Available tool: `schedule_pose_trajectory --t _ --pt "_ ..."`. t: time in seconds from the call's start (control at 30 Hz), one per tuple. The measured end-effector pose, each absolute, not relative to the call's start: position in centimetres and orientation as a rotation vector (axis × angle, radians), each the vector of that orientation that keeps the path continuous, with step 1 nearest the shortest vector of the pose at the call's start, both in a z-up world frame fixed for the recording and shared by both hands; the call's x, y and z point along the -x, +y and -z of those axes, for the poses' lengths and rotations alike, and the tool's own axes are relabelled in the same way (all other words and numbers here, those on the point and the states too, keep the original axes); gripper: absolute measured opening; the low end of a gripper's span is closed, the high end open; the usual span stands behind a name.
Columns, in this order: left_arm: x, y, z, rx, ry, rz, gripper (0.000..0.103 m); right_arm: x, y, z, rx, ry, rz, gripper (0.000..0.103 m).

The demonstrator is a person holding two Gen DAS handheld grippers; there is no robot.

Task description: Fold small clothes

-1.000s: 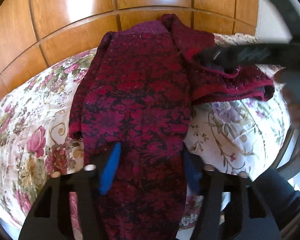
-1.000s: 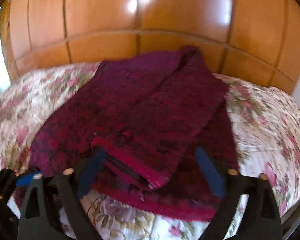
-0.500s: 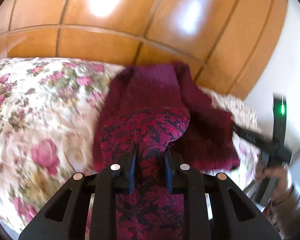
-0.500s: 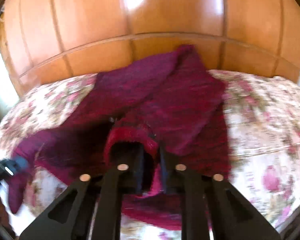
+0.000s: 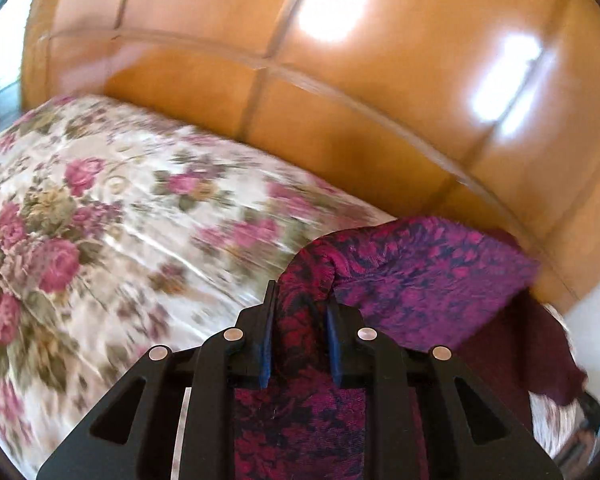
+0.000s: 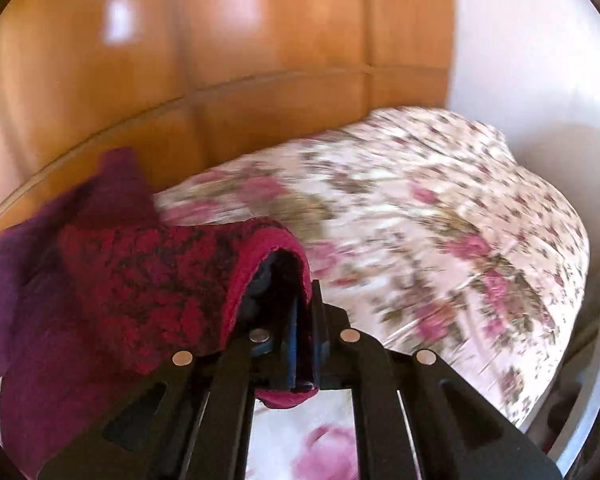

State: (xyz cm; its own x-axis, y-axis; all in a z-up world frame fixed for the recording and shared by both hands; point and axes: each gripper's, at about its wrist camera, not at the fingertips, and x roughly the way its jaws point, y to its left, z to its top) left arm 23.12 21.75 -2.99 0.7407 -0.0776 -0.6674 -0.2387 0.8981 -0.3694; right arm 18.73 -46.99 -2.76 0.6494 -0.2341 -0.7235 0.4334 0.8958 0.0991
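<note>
Both tools are now gripping cloth that a second ago was lying flat between spread jaws: the left gripper (image 5: 300,316) has been closing and is pinching a bunched ridge of the red knit garment (image 5: 416,280), and the right gripper (image 6: 305,322) is standing fully together on the garment's plain crimson hem band (image 6: 256,264), which is curling over its tips. The garment is no longer spread in front of either tool; it is hanging to the right of the left gripper and to the left of the right one, lifted off the floral bedspread (image 5: 112,216). Judging by that, a fold is being carried across. The knit is looking thick, soft and fuzzy, patterned dark on red, while the bedspread is looking smooth and the wooden panelling (image 5: 340,128) behind is shining glossy.
</note>
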Motion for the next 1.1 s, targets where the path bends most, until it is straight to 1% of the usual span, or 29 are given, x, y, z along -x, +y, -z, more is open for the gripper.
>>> schedule_pose_trajectory --t 0.13,0.17,0.2,0.23,0.27,0.3,0.33,0.37,0.4,0.47,0.53,0.63,0.7,0.77,0.9,0.93,1.0,1.03,1.07,1.1 --pt "-27.0 24.9 5.3 0.476 0.808 -0.221 0.02 -20.6 -51.4 5.1 -0.298 0.846 0.5 0.005" --pt "-27.9 25.6 6.1 0.493 0.837 -0.25 0.023 -21.1 -52.4 6.0 -0.31 0.871 0.529 0.005" --pt "-28.5 26.2 6.6 0.511 0.855 -0.271 0.028 -21.4 -53.2 6.6 -0.325 0.892 0.546 0.005" --pt "-28.7 26.4 6.7 0.514 0.85 -0.29 0.039 -21.7 -54.1 7.3 -0.34 0.913 0.558 0.006" --pt "-28.8 26.6 6.5 0.508 0.831 -0.314 0.046 -21.7 -54.3 7.6 -0.348 0.925 0.567 0.01" --pt "-28.6 26.5 6.0 0.495 0.809 -0.329 0.064 -21.5 -54.6 7.7 -0.348 0.929 0.591 0.017" --pt "-28.4 26.4 5.6 0.483 0.79 -0.34 0.077 -21.2 -54.7 7.6 -0.345 0.921 0.6 0.029" --pt "-27.9 26.1 5.0 0.468 0.766 -0.35 0.078 -20.7 -54.8 7.3 -0.35 0.907 0.607 0.06" --pt "-27.6 25.8 4.6 0.454 0.75 -0.345 0.078 -20.2 -54.6 7.0 -0.353 0.893 0.62 0.074" --pt "-26.7 24.6 3.9 0.424 0.74 -0.285 0.078 -18.8 -53.9 6.0 -0.358 0.857 0.624 0.074" --pt "-25.0 22.8 3.7 0.388 0.74 -0.186 0.078 -17.3 -52.8 5.1 -0.379 0.833 0.575 0.081" --pt "-22.0 19.8 4.5 0.362 0.763 -0.004 0.078 -15.0 -49.9 4.0 -0.387 0.812 0.472 0.085" --pt "-19.9 18.1 5.5 0.398 0.799 0.108 0.078 -13.7 -47.6 3.9 -0.392 0.817 0.382 0.087" --pt "-18.1 16.7 6.6 0.445 0.838 0.197 0.078 -12.5 -45.4 4.3 -0.416 0.844 0.265 0.087" --pt "-14.9 14.0 9.5 0.535 0.933 0.328 0.078 -10.9 -39.9 6.5 -0.492 0.964 -0.032 0.087" --pt "-14.5 13.7 9.9 0.543 0.943 0.337 0.078 -10.7 -39.1 6.9 -0.506 0.978 -0.073 0.086" --pt "-14.1 13.1 10.9 0.589 0.973 0.375 0.078 -10.4 -36.9 7.8 -0.538 1.019 -0.165 0.08" --pt "-13.9 12.9 11.3 0.609 0.977 0.38 0.077 -10.4 -36.0 8.3 -0.544 1.037 -0.196 0.078" --pt "-13.8 12.6 11.6 0.623 0.982 0.387 0.075 -10.4 -35.2 8.6 -0.542 1.051 -0.213 0.074" --pt "-13.9 12.1 11.8 0.61 0.989 0.398 0.065 -10.5 -34.3 9.1 -0.529 1.071 -0.225 0.069"
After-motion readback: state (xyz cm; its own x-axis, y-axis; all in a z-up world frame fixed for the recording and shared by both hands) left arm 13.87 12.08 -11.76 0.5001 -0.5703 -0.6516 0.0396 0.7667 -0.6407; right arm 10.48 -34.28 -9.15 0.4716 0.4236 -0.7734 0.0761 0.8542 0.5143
